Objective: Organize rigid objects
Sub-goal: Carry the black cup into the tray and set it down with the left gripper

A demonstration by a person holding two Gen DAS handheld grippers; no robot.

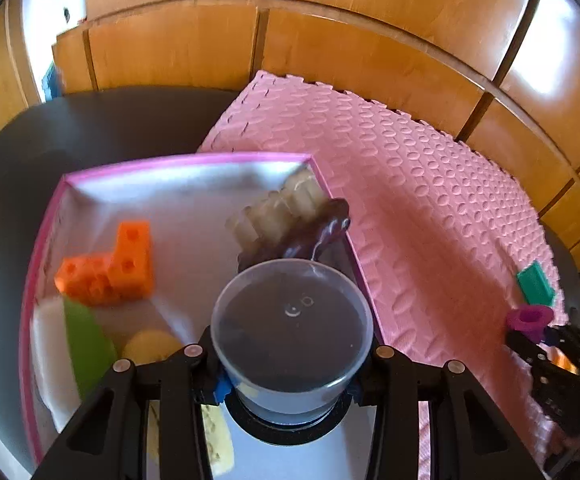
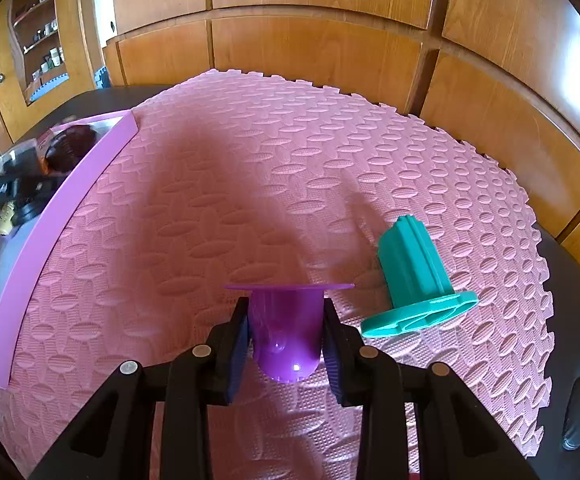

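My left gripper [image 1: 290,364] is shut on a clear plastic cup [image 1: 291,332] and holds it over the pink-rimmed silver box [image 1: 194,158]. In the box lie an orange block piece [image 1: 110,268], a brown comb-like piece [image 1: 290,220], a green and white piece [image 1: 86,344] and a yellow piece [image 1: 150,346]. My right gripper [image 2: 286,338] is shut on a purple flanged cup [image 2: 288,324] above the pink foam mat [image 2: 290,184]. A teal flanged piece [image 2: 413,280] lies on its side on the mat to the right. The right gripper also shows in the left wrist view [image 1: 545,344].
The box's pink rim [image 2: 50,224] runs along the mat's left edge. The mat lies on a dark table [image 1: 70,132]. Wooden cabinet panels [image 2: 309,48] stand behind. A shelf [image 2: 42,40] with small items is at far left.
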